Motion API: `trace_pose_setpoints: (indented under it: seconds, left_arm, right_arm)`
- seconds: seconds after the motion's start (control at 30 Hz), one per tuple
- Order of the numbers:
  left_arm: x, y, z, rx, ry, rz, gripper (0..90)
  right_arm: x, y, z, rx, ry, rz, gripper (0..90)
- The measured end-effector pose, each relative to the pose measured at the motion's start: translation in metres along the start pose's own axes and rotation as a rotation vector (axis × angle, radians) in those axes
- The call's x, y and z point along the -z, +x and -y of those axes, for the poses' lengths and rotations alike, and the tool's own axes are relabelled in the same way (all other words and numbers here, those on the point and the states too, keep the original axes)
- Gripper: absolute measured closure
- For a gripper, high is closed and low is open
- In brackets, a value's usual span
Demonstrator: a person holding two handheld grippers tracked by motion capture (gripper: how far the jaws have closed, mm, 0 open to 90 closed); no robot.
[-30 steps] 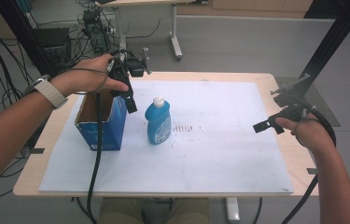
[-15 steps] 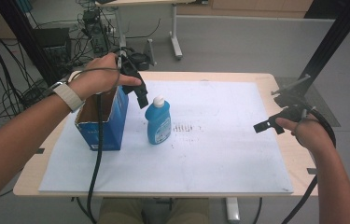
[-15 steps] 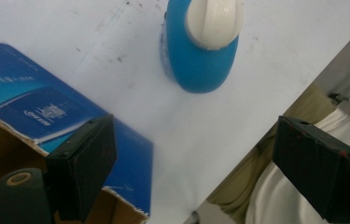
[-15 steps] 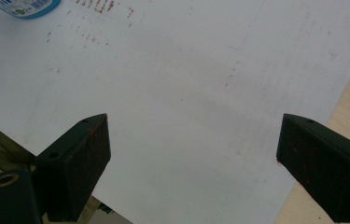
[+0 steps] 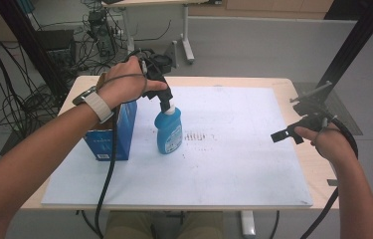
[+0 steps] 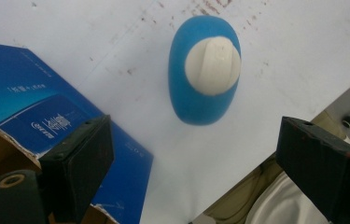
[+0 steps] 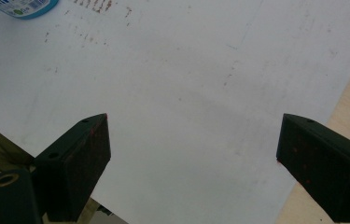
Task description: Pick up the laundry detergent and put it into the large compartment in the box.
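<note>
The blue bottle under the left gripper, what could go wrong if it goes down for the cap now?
The left gripper hangs open above the blue bottle, whose white cap sits off-centre between the jaws; one jaw may knock the bottle over. The blue box stands close beside and could get bumped.

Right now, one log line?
left claw: open, above bottle cap | right claw: open, idle | box: beside bottle

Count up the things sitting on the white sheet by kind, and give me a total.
Blue bottle with a white cap: 1
Blue cardboard box, open at the top: 1
Total: 2
</note>
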State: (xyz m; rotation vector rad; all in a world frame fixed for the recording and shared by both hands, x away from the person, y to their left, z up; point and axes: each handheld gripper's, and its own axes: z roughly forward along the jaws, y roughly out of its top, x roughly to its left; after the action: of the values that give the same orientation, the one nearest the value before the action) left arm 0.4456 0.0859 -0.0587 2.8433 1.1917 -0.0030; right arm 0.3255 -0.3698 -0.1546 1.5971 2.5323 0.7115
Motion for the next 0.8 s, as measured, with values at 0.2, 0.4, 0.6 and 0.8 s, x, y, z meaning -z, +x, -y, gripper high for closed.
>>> trace_pose_setpoints:
  seconds: [0.2, 0.4, 0.6, 0.8]
  left_arm:
    - [-0.003, -0.004, -0.009, -0.01, -0.005, 0.006, 8.5]
    - [-0.008, -0.006, -0.014, 0.003, -0.008, 0.005, 8.5]
    - [-0.011, -0.007, -0.018, 0.011, -0.004, 0.0, 8.6]
    - [-0.016, -0.006, -0.021, 0.008, -0.003, 0.007, 8.6]
  right_arm:
    - [0.0, -0.002, 0.002, -0.001, -0.003, -0.001, 9.9]
    - [0.0, -0.004, 0.006, -0.004, -0.007, -0.003, 9.9]
    - [0.002, -0.005, 0.008, -0.007, -0.009, -0.001, 9.9]
    - [0.002, -0.003, 0.008, -0.007, -0.011, -0.003, 9.9]
